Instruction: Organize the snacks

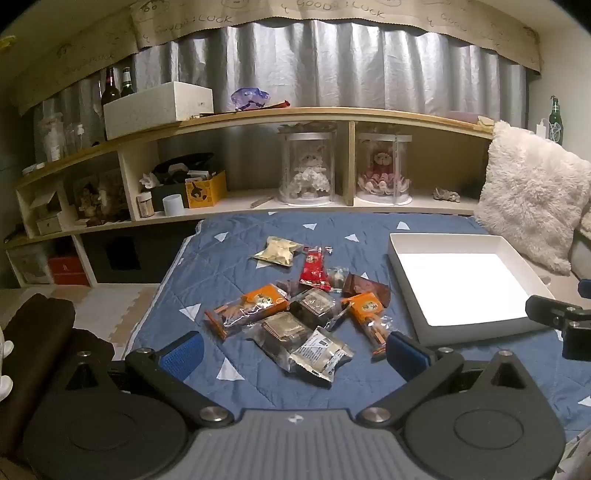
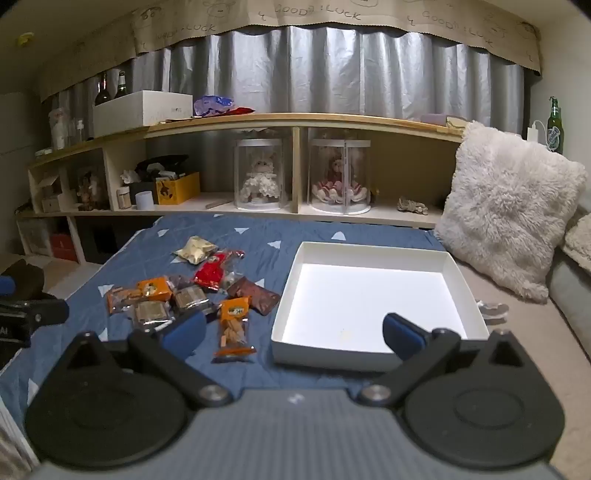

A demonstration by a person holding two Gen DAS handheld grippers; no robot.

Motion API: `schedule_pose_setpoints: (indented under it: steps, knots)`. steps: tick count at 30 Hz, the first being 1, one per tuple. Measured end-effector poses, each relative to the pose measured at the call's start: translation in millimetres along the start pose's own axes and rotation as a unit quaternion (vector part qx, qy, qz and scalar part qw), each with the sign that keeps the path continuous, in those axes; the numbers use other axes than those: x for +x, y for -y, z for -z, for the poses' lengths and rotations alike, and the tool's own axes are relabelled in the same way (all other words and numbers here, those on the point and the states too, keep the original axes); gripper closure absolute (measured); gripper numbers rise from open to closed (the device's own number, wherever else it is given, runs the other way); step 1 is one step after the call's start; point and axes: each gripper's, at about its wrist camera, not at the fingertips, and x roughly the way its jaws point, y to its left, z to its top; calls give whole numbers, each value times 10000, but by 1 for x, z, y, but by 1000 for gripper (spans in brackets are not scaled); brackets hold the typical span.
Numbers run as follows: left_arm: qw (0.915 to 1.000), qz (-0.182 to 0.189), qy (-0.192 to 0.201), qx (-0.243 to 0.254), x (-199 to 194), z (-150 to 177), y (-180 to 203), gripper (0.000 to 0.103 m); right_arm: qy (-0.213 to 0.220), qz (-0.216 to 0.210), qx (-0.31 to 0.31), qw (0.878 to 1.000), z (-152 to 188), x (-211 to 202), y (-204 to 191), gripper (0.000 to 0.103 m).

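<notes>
Hovering wide-open, both claws; snack pile (image 1: 306,306) just beside white tray (image 2: 373,254) rim

Legible text: "GOOD LUCK" is appearing repeatedly, hand-lettered, along the beige curtain valance (image 1: 332,14) at the top of both wrist views. Printing on the snack packets (image 1: 295,306) and the green bottle's label (image 2: 555,127) is showing but is too small to read.

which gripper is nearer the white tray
Right. The right gripper hangs open at the shallow white cardboard tray's near edge; the left gripper hangs open over the snack packets beside it.
</notes>
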Motion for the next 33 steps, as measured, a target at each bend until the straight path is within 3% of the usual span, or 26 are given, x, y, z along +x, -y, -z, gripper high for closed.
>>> schedule_pose_setpoints:
  steps: [33]
  knots:
    - [9999, -8, -124, -25, 9, 7, -1, 0, -91, 4, -112, 9999, 0, 2, -1, 0]
